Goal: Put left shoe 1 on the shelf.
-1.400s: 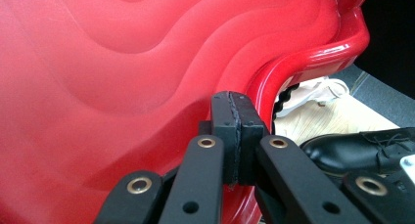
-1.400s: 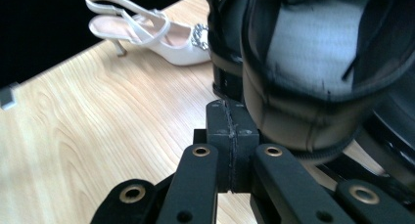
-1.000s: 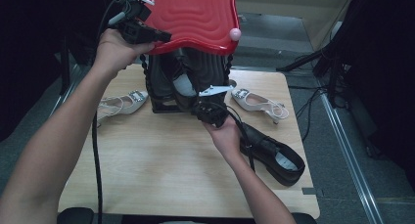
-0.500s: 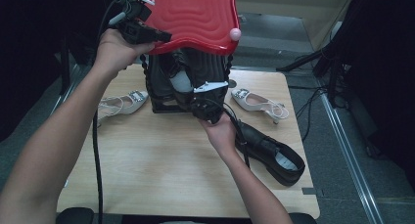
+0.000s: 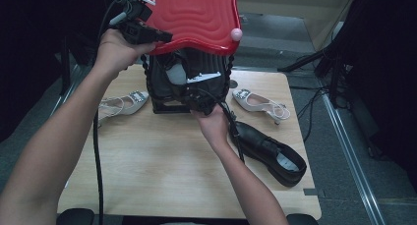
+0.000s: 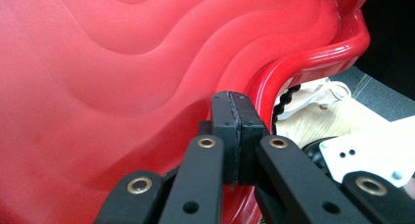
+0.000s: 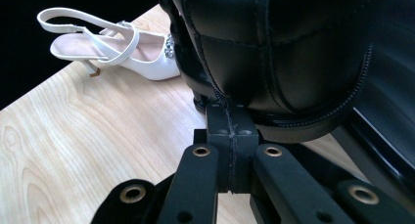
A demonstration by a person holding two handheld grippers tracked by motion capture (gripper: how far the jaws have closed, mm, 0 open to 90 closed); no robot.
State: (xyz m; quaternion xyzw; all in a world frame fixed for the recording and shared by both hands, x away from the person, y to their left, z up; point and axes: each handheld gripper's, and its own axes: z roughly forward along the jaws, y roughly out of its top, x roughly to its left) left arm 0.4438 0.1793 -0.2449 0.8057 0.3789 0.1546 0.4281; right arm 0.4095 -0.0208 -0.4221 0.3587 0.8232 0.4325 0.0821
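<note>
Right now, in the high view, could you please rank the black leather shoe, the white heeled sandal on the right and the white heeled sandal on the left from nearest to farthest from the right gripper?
1. Black leather shoe: just right of the right gripper, towards the table's front edge.
2. Right white heeled sandal: farther right, near the back edge.
3. Left white heeled sandal: across on the left side.
</note>
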